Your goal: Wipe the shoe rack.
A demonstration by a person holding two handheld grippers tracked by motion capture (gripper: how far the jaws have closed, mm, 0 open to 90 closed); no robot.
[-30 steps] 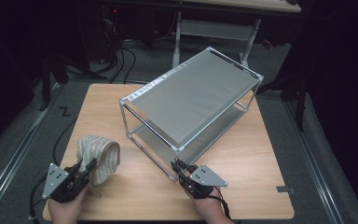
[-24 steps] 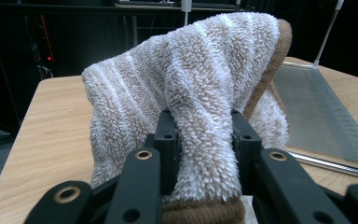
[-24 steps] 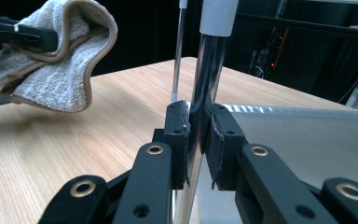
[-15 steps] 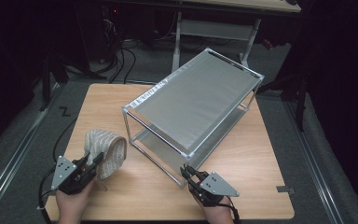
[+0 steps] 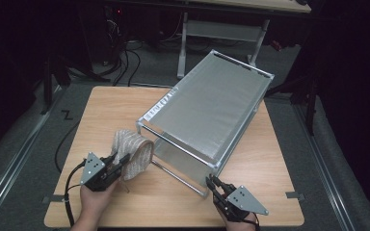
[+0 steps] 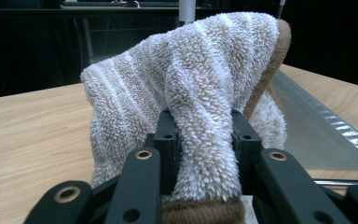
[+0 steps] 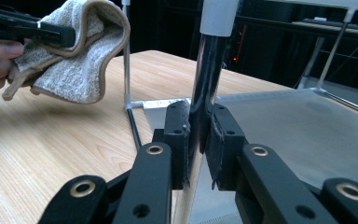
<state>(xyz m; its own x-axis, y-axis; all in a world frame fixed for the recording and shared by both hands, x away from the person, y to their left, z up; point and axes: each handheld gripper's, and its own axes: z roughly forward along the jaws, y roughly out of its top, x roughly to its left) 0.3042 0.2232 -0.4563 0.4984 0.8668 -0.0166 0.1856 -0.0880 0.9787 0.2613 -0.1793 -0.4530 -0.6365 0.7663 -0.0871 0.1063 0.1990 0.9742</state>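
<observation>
A beige striped towel (image 5: 132,151) hangs bunched in my left gripper (image 5: 119,161), whose jaws are shut on a fold of it (image 6: 205,140). It is lifted off the wooden table (image 5: 106,110) beside the near left corner of a two-tier metal rack (image 5: 212,110). My right gripper (image 5: 213,185) is shut on the rack's near corner post (image 7: 207,88), with the pads (image 7: 179,135) pressed on both sides of the chrome tube. From the right gripper view the towel (image 7: 74,60) and the left gripper holding it appear at the upper left.
The rack stands diagonally across the table's middle and right, its lower shelf (image 7: 298,135) just above the tabletop. Bare wood lies at the left and front. Cables (image 5: 125,57) and desk legs (image 5: 183,43) sit on the dark floor behind.
Both hands have shifted to the right across the table. The rack has slid and swung right with the right gripper. The towel has moved right toward the rack's corner.
</observation>
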